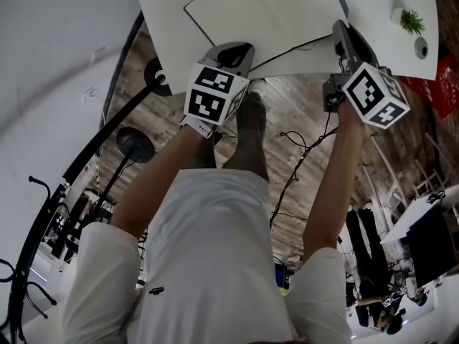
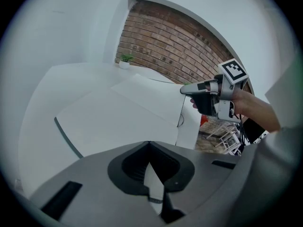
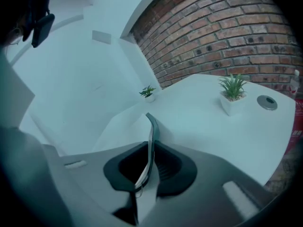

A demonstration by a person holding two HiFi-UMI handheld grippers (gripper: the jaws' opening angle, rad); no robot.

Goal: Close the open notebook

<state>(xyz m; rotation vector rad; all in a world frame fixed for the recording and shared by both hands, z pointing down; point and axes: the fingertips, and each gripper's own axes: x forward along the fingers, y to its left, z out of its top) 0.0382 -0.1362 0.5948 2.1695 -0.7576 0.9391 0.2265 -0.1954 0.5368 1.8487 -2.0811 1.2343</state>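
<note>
**Notebook point(image 1: 265, 13) open on the worktop, right tool clamped on its cover**

The notebook lies spread on the white worktop point(image 1: 176, 34), close to the near edge, with blank white pages facing up.

The right tool point(image 3: 151, 143) has its jaws closed on the right-hand cover. A thin sheet with a dark rim stands on edge between the pads and curves up past the tips. In the head view that dark rim shows as a curved line along the right side of the pages, lifted off the worktop.

The left tool point(image 2: 149, 146) hangs over the near left part of the notebook, pointing down at it. Its jaws meet at the tips and hold nothing; only a white sliver shows through the slot behind them. The left page ahead of it lies flat. Whether the tips touch the page cannot be told.

A small potted plant point(image 1: 411, 21) and a round grey disc point(image 1: 421, 46) sit at the worktop's right end, well apart from the notebook. A brick wall point(image 3: 227, 37) rises behind the worktop, and a wood floor point(image 1: 301, 120) shows below it.
</note>
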